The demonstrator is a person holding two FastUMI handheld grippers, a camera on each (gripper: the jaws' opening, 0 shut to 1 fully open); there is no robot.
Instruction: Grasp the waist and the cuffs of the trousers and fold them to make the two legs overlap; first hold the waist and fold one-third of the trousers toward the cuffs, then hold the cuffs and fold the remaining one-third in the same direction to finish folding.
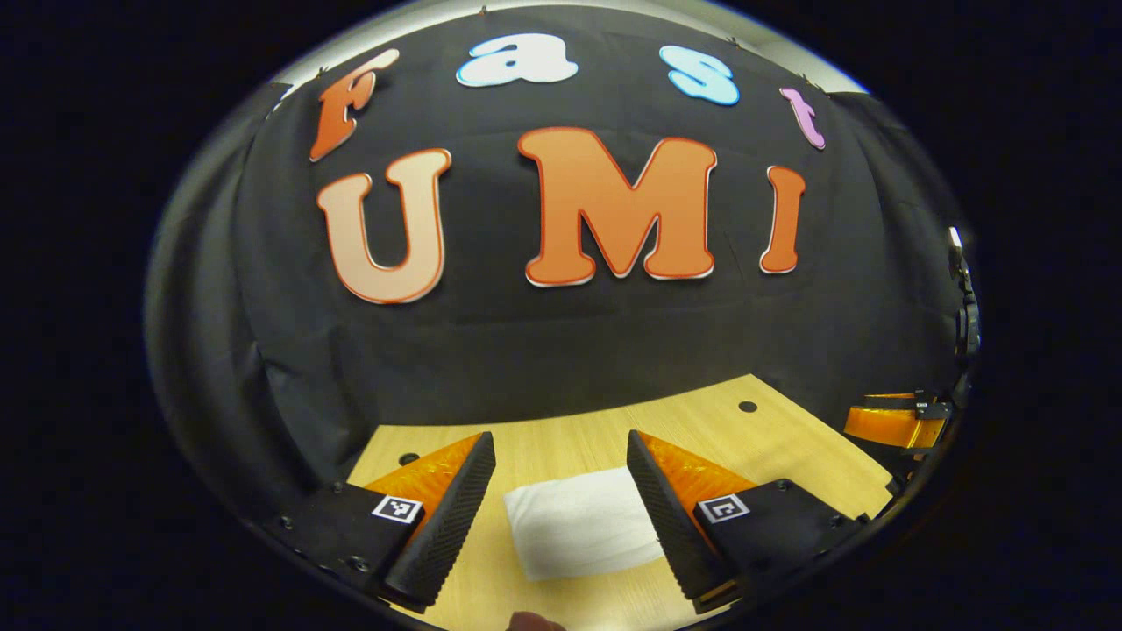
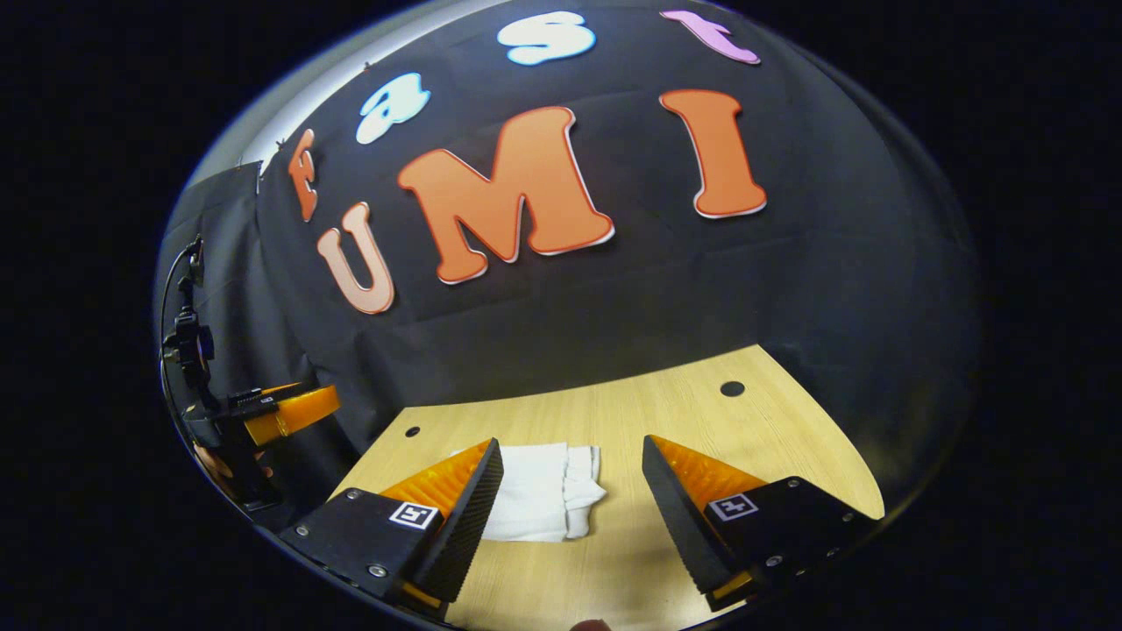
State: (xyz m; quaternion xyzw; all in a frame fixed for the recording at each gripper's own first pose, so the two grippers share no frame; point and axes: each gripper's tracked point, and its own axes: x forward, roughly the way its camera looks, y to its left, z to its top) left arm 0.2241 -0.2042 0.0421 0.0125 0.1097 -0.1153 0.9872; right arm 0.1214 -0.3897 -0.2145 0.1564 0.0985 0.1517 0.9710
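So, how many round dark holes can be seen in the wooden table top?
2. One hole is at the far left corner, near the black cloth; the other hole is at the far right. The white trousers may hide more.

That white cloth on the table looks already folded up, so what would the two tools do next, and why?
Probably just draw back. The white trousers lie as a compact folded bundle on the wooden table, and both the left tool and right tool are open above it, gripping nothing.
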